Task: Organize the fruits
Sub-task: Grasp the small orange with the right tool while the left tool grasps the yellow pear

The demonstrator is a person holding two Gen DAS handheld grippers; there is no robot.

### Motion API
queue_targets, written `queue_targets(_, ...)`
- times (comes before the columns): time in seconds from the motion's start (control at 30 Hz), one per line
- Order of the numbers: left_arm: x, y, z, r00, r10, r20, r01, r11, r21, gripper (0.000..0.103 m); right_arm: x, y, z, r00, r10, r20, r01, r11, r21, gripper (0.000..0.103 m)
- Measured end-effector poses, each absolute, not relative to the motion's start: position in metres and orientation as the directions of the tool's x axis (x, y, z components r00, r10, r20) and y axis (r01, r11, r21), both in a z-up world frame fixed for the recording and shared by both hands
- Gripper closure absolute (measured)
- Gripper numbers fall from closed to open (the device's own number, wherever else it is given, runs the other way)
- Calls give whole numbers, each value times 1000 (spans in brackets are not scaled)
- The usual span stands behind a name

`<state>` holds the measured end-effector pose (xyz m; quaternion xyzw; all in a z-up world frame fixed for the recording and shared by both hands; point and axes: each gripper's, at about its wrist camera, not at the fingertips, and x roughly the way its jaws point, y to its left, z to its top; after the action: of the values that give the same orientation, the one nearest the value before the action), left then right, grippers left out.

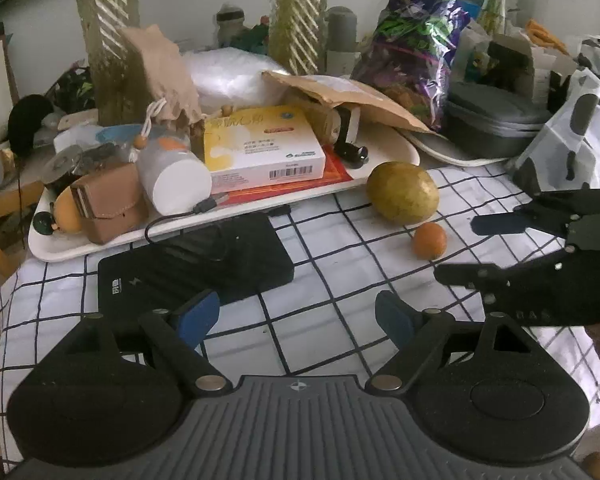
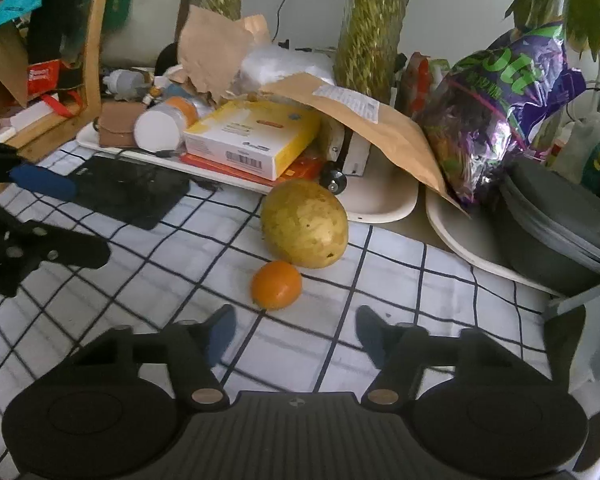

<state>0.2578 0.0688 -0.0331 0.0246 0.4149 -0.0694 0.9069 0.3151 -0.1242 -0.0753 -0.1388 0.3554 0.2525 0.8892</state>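
A large yellow-green fruit point(image 2: 305, 224) lies on the checked cloth, with a small orange point(image 2: 276, 285) just in front of it. Both also show in the left wrist view, the large fruit point(image 1: 402, 192) and the orange point(image 1: 429, 240). My right gripper point(image 2: 294, 334) is open and empty, a short way before the orange. It shows at the right edge of the left wrist view point(image 1: 456, 248). My left gripper point(image 1: 298, 316) is open and empty over the cloth, left of the fruits. It shows at the left edge of the right wrist view point(image 2: 60, 216).
A white tray point(image 1: 396, 148) behind the fruits holds a yellow box point(image 1: 260, 142), a white bottle point(image 1: 174, 176) and other clutter. A black flat device point(image 1: 192, 268) lies on the cloth. A grey case point(image 2: 560, 224), a purple bag point(image 2: 500, 112) and plant vases stand behind.
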Motion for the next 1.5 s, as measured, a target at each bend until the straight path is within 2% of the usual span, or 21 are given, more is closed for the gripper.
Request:
queue_targets(0.43, 261, 69, -38, 636, -106, -765, 158, 987, -6, 18, 328, -114, -81, 620, 371, -691, -573, 816, -76, 53)
queue_targets(0.6, 264, 69, -40, 630, -103, -770, 155, 988, -5, 18, 328, -113, -80, 600, 396, -695, -587, 808, -46, 69)
queue_targets(1.17, 262, 49, -39, 669, -167, -724, 220, 975, -22, 18, 331, -112, -79, 585, 420, -693, -616, 787, -43, 70)
queue_targets(1.5, 270, 25, -45, 682, -241, -691, 293, 955, -44, 18, 321, -152, -51, 595, 386, -705, -562, 827, -22, 70)
